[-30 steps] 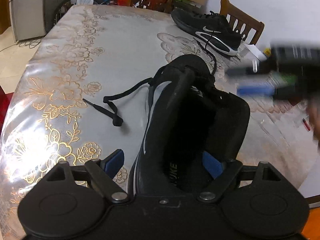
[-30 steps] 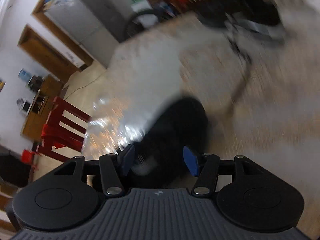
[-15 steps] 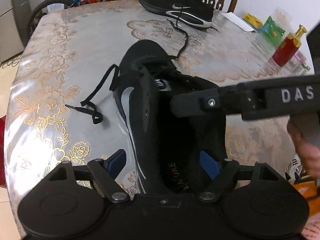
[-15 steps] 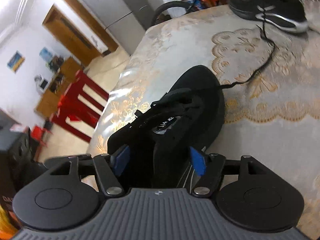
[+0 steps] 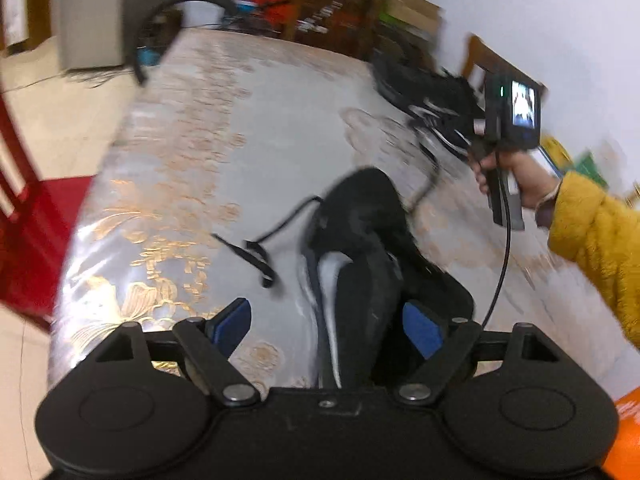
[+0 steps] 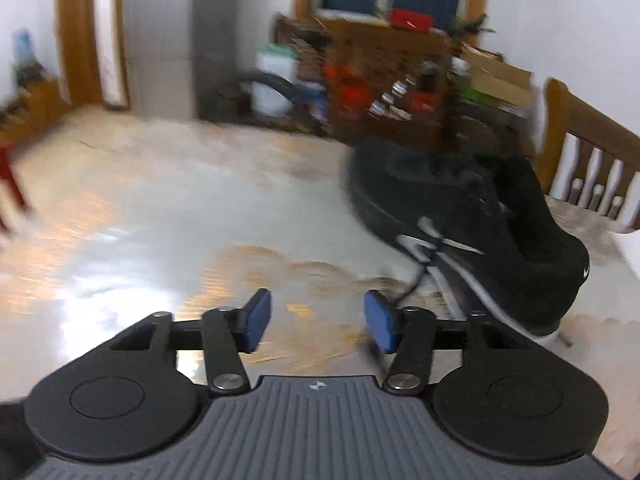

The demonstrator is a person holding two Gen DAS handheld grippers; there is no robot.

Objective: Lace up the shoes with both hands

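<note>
A black sneaker with a silver swoosh lies on the table, heel towards me. My left gripper is open, with the heel's left wall standing between its blue pads; the left pad is clear of the shoe. One loose lace end curls on the cloth to the left, and another lace trails off to the right. My right gripper is open and holds nothing, low over the table, facing the second black sneaker. A lace runs from under that shoe towards the right pad.
The table wears a shiny floral cloth. A hand in a yellow sleeve holds the right gripper's body at the right. A wooden chair stands behind the far sneaker. Red furniture sits left of the table.
The right gripper has pulled away from the near sneaker and swung round to face the far sneaker. The left gripper stays open around the heel; its view has shifted and blurred.
</note>
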